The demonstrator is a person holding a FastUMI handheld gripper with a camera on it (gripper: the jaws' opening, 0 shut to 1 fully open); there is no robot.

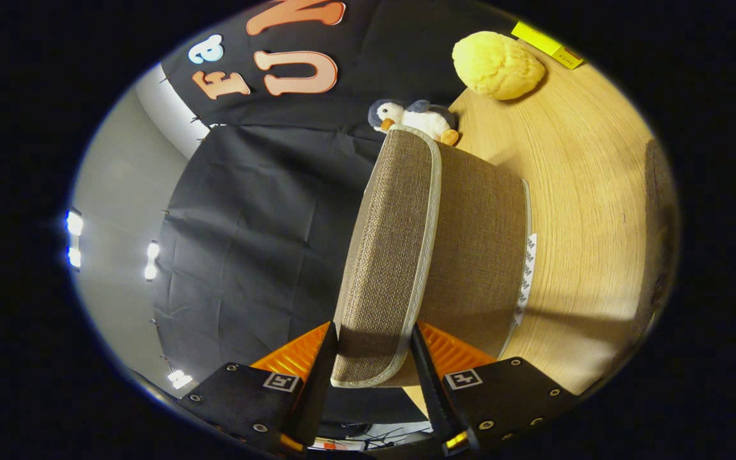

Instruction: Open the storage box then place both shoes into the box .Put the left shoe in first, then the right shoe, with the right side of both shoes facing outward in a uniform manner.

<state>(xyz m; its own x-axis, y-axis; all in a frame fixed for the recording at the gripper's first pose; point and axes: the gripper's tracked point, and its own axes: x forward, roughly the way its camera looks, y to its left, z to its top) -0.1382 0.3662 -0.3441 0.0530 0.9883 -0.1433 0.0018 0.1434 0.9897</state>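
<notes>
The gripper [368, 364] pinches the storage box's lid [393, 255] by its edge (camera rolled sideways), lifting it from the box [476, 255]; opening looks underway. Both shoes remain to be placed.

One brown woven-fabric storage box [470, 255] with pale trim stands on the one light wooden bench [585, 211], and it has one lid [393, 255], a flap of the same fabric. One tool [371, 364] has two fingers [317, 377], one on each side of the flap's edge, both pressing on it. Beyond the box lies one small grey-and-white plush penguin [414, 118] with an orange beak. Past it sits one yellow, rounded, bumpy plush lump [497, 65], and one flat yellow card [547, 43] lies at the bench's far edge.
</notes>
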